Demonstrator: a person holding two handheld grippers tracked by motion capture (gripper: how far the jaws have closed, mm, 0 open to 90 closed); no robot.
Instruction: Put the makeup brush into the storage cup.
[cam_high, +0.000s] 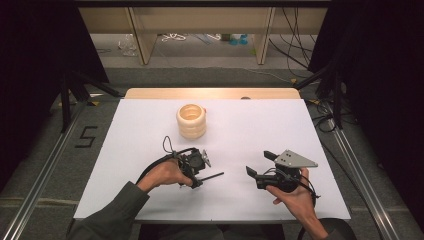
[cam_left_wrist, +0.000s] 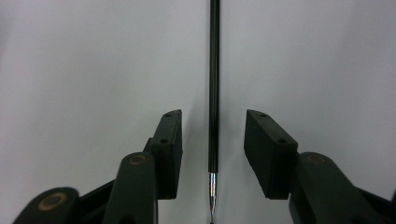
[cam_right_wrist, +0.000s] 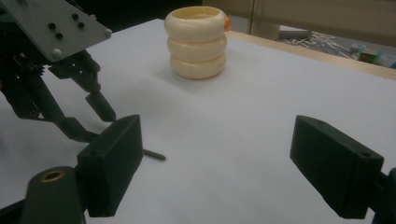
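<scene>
Between the left hand-held gripper's (cam_left_wrist: 213, 140) spread jaws lies a thin black silver-tipped pen (cam_left_wrist: 214, 93), untouched.

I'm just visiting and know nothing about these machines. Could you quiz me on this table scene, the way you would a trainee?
1. True or false: the pen lies between the left gripper's jaws, untouched by them.
2. What does the cream holder look like? A) stacked rings B) a flat tray C) a square box
3. Is the right gripper holding anything?

Key: 1 true. 2 A. 3 no, its jaws stand open.
</scene>
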